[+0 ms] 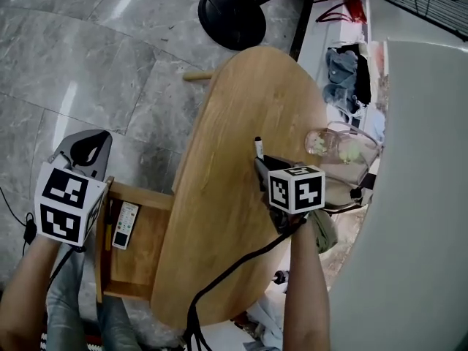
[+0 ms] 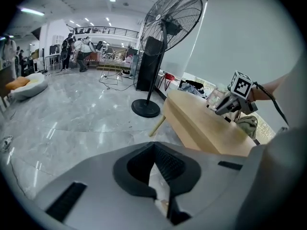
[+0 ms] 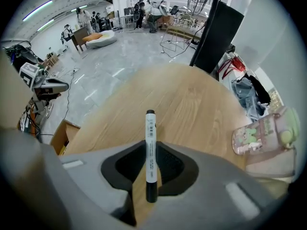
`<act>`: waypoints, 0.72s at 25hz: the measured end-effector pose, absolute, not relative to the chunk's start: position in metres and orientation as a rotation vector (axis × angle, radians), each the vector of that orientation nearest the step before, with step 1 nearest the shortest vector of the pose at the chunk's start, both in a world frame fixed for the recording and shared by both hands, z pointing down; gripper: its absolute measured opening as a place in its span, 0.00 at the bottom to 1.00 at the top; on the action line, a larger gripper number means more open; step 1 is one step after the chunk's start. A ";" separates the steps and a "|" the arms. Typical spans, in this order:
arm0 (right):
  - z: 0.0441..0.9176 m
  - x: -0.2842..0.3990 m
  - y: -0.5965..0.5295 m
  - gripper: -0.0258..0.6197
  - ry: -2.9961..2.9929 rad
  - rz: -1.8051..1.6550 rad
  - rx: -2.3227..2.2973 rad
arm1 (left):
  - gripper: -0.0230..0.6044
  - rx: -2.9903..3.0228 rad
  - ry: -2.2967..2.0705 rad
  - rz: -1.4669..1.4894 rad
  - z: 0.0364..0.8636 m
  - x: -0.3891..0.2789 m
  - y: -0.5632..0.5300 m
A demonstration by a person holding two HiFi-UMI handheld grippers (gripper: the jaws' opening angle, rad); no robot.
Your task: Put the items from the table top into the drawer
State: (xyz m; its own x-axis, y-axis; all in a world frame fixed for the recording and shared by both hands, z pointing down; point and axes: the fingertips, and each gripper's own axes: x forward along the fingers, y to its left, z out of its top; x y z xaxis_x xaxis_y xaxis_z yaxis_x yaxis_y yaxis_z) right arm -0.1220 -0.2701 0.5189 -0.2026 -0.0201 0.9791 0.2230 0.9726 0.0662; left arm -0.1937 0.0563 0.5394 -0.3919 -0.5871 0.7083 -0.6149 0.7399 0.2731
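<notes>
**Item: marker in transit, table top to drawer**

- Right gripper (image 1: pixel 265 170): jaws narrow and clamped on the marker (image 3: pixel 150 138), with the pads on its lower barrel. The gripper points steeply down over the wooden table (image 1: pixel 219 218).
- Marker: clear of the table surface. In the head view its long axis runs 12 to 6 o'clock, with the capped end sticking out past the jaw tips toward 12.
- Drawer (image 1: pixel 142 258): pulled open beside the table's edge, at about 8 o'clock from the right gripper. It already holds a small white device (image 1: pixel 126 225). The drawer's length also runs roughly 12 to 6, so the marker should fit without being turned.
- Left gripper (image 1: pixel 82 151): jaws together and holding nothing. It hangs just beside the drawer's 11 o'clock corner and is the nearer of the two to the drawer, though the load is with the right.
- Clear pouch (image 1: pixel 344 152): on the table at 3 o'clock from the right gripper, not yet stowed.
</notes>
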 end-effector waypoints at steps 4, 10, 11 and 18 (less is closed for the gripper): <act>0.510 -0.111 -0.266 0.15 -1.783 -0.205 -0.123 | 0.03 0.921 -2.097 0.052 0.528 -0.191 0.051; 0.495 -0.096 -0.255 0.15 -1.831 -0.195 -0.085 | 0.03 0.933 -2.107 0.064 0.519 -0.181 0.043; 0.494 -0.092 -0.253 0.15 -1.833 -0.203 -0.075 | 0.03 0.938 -2.104 0.063 0.518 -0.177 0.041; 0.490 -0.059 -0.231 0.15 -1.837 -0.202 -0.054 | 0.03 0.957 -2.089 0.070 0.512 -0.147 0.032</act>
